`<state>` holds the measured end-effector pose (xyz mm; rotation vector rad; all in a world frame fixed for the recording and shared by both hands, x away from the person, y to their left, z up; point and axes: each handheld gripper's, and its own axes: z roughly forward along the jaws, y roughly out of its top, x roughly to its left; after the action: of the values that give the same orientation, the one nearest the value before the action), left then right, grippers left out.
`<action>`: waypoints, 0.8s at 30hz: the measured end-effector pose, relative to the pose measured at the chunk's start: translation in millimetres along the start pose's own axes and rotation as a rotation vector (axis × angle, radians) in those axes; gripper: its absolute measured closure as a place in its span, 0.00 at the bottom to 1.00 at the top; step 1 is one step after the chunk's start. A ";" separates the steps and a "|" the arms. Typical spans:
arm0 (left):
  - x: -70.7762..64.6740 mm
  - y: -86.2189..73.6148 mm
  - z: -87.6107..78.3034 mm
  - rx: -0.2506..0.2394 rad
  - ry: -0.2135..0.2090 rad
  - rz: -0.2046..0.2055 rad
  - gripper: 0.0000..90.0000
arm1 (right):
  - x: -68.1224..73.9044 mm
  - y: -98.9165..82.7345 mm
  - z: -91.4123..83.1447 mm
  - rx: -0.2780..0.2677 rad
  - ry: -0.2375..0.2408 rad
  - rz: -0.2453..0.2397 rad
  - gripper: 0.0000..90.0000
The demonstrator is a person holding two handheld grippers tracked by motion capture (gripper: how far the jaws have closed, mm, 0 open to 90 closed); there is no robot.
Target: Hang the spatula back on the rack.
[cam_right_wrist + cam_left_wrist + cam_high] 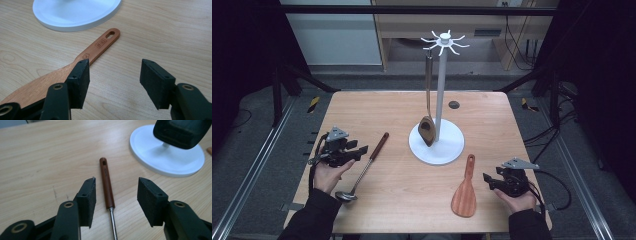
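The left tongs are hanging released over the ladle handle lying on the bench; closing off-centre risks rolling the round handle away. The right tongs are resting released beside the wooden spatula.

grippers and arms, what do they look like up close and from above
Both are black handheld units. The left gripper and right gripper each carry a grey three-cornered plate on top and trail a black cable. In the gripper views the jaws end in blocky black pads with a ribbed inner face, on arms with brass-coloured pivot rings. The person wears dark long sleeves.
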<state>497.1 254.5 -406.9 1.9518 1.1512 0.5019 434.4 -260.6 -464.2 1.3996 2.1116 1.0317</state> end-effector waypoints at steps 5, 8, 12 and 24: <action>6.8 -9.1 4.8 0.047 0.022 0.006 0.53 | 0.7 1.6 -2.9 -0.021 -0.001 0.012 0.47; 9.4 -13.7 3.0 0.043 0.031 -0.002 0.53 | 1.7 5.0 -5.9 -0.046 0.002 -0.001 0.51; 13.0 -18.5 -0.3 0.033 0.031 -0.011 0.54 | 6.1 12.7 -11.9 -0.090 0.008 -0.002 0.60; 23.2 -29.2 -6.0 0.028 0.038 -0.047 0.55 | 20.8 43.5 -28.9 -0.223 0.023 0.013 0.94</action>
<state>489.1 284.9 -427.9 1.9417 1.2319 0.5023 432.7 -242.2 -411.1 1.2997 1.9359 1.2509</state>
